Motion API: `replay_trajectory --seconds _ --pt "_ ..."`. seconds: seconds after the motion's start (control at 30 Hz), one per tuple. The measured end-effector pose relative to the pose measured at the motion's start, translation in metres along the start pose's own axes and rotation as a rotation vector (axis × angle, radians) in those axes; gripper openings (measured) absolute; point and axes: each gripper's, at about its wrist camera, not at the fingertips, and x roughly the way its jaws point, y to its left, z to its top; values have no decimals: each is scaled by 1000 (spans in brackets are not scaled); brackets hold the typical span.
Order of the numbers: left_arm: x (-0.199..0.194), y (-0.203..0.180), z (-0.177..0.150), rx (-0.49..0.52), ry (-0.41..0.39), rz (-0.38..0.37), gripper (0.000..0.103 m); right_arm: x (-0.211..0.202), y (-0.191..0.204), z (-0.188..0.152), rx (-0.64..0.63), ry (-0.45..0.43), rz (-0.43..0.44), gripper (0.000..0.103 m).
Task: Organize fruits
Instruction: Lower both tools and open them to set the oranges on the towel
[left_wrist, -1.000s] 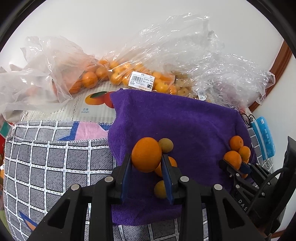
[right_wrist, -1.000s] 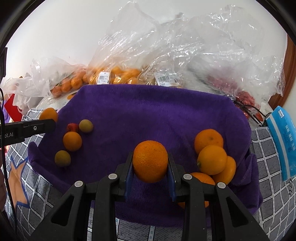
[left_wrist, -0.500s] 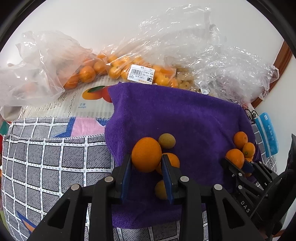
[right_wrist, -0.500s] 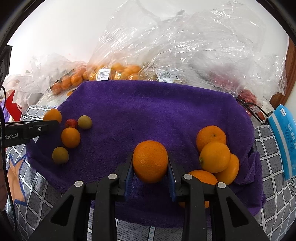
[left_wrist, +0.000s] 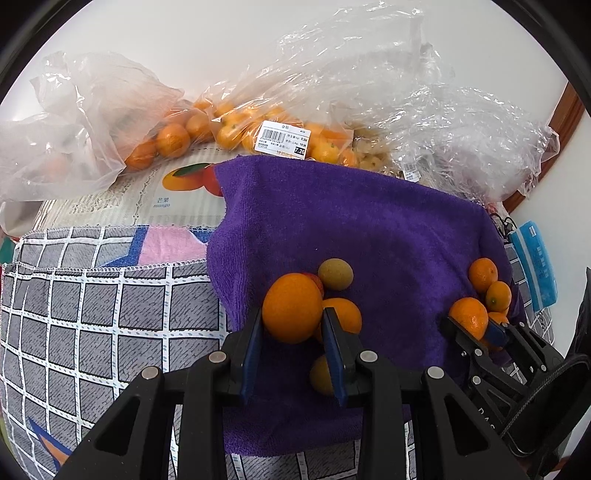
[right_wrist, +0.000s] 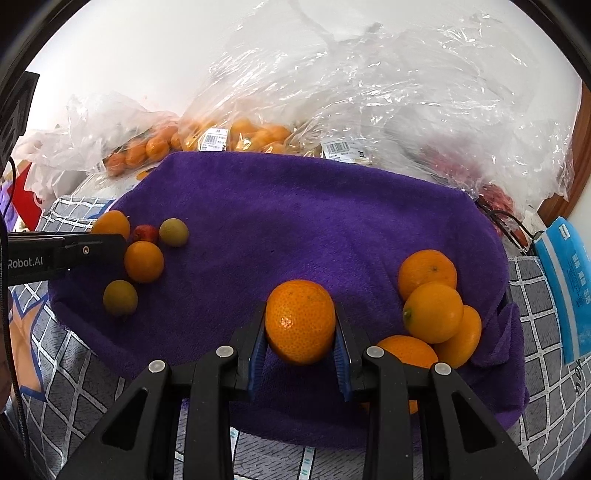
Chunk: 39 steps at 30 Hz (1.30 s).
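Over the towel's (left_wrist: 369, 229) left edge:
left gripper (left_wrist: 292, 325): I clamp one orange (left_wrist: 291, 306);
right gripper (right_wrist: 300, 338): I clamp another orange (right_wrist: 300, 320), near the right edge

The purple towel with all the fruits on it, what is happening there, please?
A person is sorting fruit on the purple towel with a handheld gripper in each hand. The left gripper is shut on an orange above a small mixed group: another orange, two greenish-yellow fruits and a small red fruit. The right gripper is shut on a second orange beside a pile of oranges at the towel's right end. Clear bags of fruit lie behind the towel.
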Motion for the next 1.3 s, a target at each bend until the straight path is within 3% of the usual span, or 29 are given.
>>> replay_trajectory --seconds 0.83,1.3 --pt "-6 0 -4 -2 -6 -13 31 -1 6 -5 -24 1 -27 32" --pt "-8 3 -4 -32 8 -38 31 -7 4 -6 -2 -3 -32 43"
